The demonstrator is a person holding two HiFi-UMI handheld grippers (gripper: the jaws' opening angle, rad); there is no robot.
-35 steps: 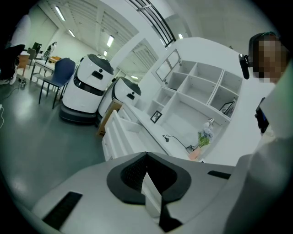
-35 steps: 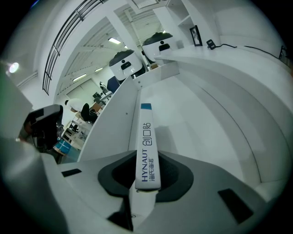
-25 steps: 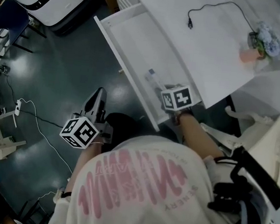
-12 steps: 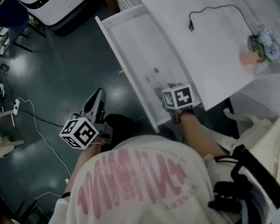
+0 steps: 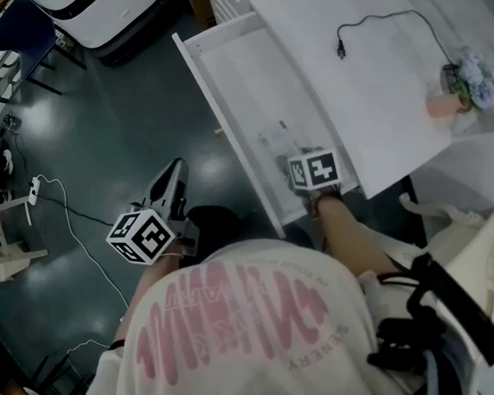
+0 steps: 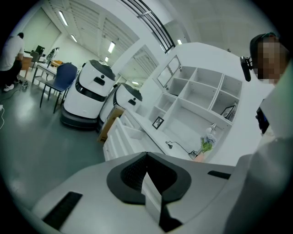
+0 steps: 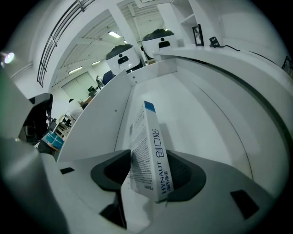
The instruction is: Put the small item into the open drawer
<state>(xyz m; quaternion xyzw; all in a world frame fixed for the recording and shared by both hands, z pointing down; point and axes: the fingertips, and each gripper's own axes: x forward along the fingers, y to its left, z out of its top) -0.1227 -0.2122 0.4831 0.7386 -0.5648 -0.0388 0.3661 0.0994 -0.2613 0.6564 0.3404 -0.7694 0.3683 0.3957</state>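
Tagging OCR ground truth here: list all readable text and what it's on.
"HYNAUT": narrow edge of the small white cardboard box with a blue end.
"创口贴": same edge, next to the brand.
Fine print on the box's broad side: too small to read.
Pink lettering on the person's white shirt: upside down, unreadable.

Head camera looks steeply down (all views share drawer [image 5: 242, 70]).

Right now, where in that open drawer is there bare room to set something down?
The drawer's far half, between its front wall and the desk edge, is bare. The near end is crowded: the box stands there between the right gripper's opening jaws.
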